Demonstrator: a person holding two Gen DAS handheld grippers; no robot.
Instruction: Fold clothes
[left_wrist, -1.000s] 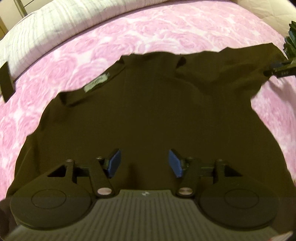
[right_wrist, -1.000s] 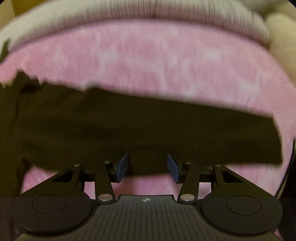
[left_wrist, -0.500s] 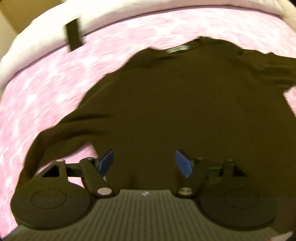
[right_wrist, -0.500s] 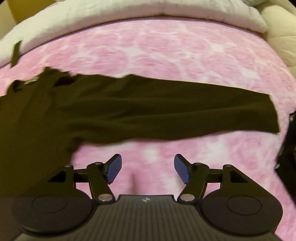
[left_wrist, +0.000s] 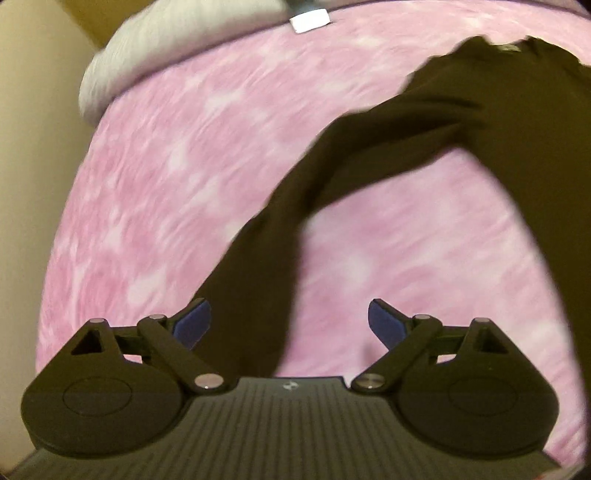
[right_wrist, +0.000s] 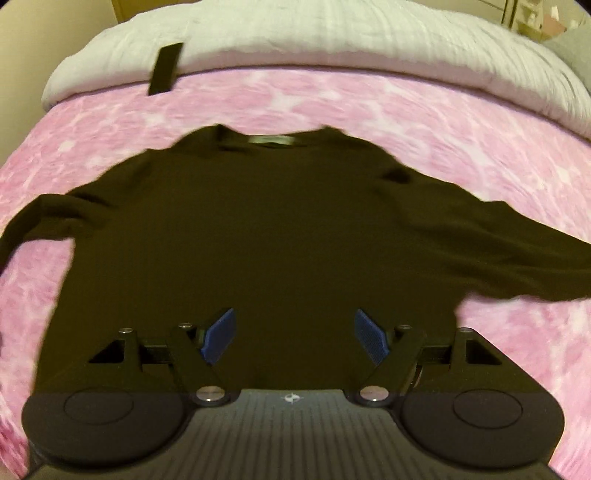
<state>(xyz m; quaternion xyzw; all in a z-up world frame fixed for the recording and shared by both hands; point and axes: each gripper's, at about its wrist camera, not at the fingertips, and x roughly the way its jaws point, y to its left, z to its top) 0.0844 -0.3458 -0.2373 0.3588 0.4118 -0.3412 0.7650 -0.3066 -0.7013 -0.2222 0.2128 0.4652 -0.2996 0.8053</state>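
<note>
Black long-sleeved top (right_wrist: 266, 236) flat on pink bedspread (right_wrist: 443, 122), sleeves spread. Soft, limp, light I reckon; I'd pinch sleeve cuff. Left gripper (left_wrist: 289, 320), right gripper (right_wrist: 293, 335) both agape, empty.

Home bedroom. Bed with pink rose-print blanket (right_wrist: 424, 110) and white ribbed duvet (right_wrist: 332, 40) bunched at the far edge. Plain cream wall (left_wrist: 33, 147) beside it.

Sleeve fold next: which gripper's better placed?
Left. The left gripper is open right over the shirt's sleeve; the right gripper is open over the shirt's body.
</note>
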